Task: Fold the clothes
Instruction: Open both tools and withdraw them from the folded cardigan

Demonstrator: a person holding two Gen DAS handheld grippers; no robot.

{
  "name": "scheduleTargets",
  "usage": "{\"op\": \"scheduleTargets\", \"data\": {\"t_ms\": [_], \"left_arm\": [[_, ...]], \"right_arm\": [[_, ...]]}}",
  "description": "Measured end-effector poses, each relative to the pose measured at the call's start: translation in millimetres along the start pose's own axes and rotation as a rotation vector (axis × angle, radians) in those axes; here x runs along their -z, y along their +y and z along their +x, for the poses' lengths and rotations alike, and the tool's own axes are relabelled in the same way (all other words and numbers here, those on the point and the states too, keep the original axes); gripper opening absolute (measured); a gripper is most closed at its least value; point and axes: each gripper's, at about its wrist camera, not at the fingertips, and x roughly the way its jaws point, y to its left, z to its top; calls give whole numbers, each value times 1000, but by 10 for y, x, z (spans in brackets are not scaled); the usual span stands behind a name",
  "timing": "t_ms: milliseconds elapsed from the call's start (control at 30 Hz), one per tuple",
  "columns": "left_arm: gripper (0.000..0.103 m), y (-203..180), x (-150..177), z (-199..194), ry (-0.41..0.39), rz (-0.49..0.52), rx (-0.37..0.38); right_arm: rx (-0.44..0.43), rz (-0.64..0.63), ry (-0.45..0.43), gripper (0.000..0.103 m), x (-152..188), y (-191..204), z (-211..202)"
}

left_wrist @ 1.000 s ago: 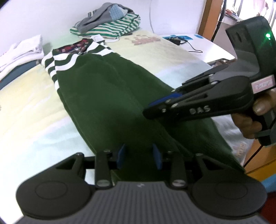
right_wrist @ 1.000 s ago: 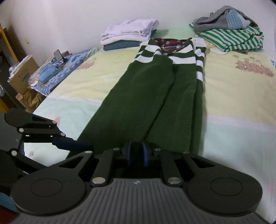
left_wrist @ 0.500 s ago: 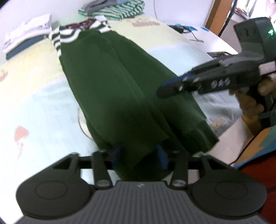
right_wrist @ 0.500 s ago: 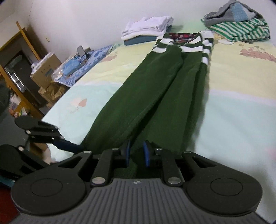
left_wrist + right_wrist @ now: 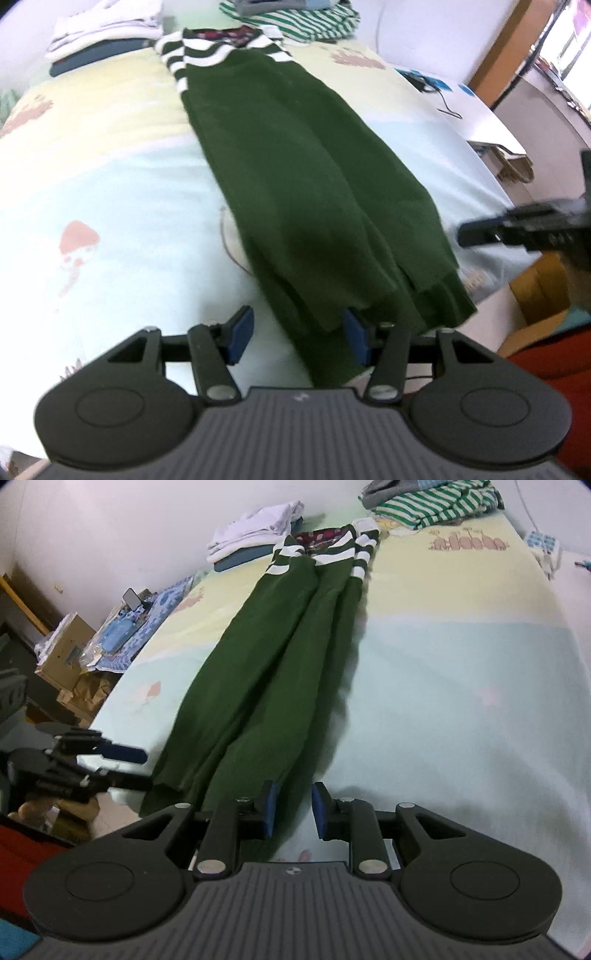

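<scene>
Looking along the left gripper (image 5: 297, 338) from its own camera, the long dark green knitted garment with white-striped cuffs (image 5: 314, 177) lies stretched lengthways on the pale pastel printed bedsheet (image 5: 92, 192), its near hem reaching down between the blue pads (image 5: 242, 334). The jaws stand well apart and are closing slightly, the cloth lying loose between them; the right-hand pad sits at the fabric's edge, the other is clear of it. At the right edge of this view the right gripper (image 5: 480, 234) juts in, blurred, beside the garment's hem. Only this view shows a white table with a black cable (image 5: 469, 110) beyond the bed. From the right wrist camera, the right gripper (image 5: 293, 806) has its pads a little apart and opening, with the garment's (image 5: 273, 657) near edge and bare sheet (image 5: 461, 686) between them, nothing pinched. Here the left gripper (image 5: 142, 768) shows at the left, by the hem's corner. This view alone shows a cardboard box (image 5: 64, 646) and blue clutter beside the bed. Both views show folded white clothes (image 5: 255, 531) and a green-striped pile (image 5: 436, 502) at the far end.
</scene>
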Motion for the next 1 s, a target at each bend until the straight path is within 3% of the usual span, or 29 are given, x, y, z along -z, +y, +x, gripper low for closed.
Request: {"op": "scheduleTargets", "data": {"t_ms": [167,333,433,567,600,633,733,867,967,1000], "left_arm": [[54,9,-24,133,23,-4,-5],[54,55,-92,178,9,-31,-15],[52,83,-171,232,14,-44,-36],[53,59,-221,252,23,-50,-41],[53,46,-230,262,27,-50,-48],[53,39,-235,272,30,-51,-52],[53,37,-263,293,36,-56,-57],[55,25,-276,303,41,-47,-67],[56,25,-292,288,36,-40,-73],[56,47,-307,274,29,-46,-72]], "right_arm": [[22,14,7,27,7,104,83],[47,111,-93,28,-109,55,58],[34,131,-72,28,-191,65,154],[-4,60,-13,27,-158,205,234],[15,34,-4,24,-140,239,258],[35,8,6,13,-123,274,283],[53,-31,47,0,-92,318,288],[42,-55,114,0,-39,307,262],[65,-71,9,6,-150,275,106],[76,-63,-41,12,-219,255,36]]}}
